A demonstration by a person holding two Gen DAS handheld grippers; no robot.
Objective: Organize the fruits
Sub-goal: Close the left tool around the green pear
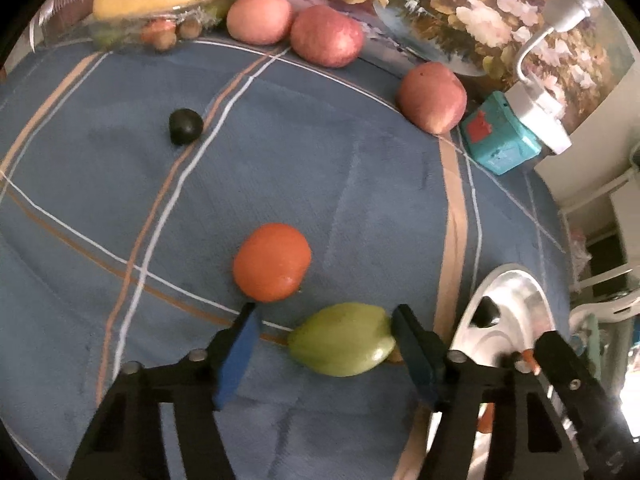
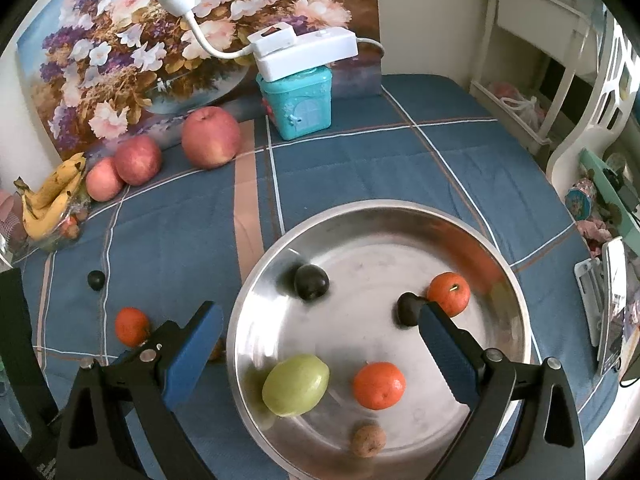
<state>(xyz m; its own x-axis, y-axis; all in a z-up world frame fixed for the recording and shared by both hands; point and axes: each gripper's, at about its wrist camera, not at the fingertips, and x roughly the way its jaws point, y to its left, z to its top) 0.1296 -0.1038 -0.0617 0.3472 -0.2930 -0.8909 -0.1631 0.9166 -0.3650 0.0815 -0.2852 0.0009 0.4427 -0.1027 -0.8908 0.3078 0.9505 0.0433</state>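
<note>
My left gripper is half spread around the green fruit, its right pad touching the fruit's end and the left pad still clear, so I judge I should centre the fruit before squeezing, or it may roll toward the orange just beyond. My right gripper hangs wide and empty over the bowl, which lies right of the fruit.
</note>
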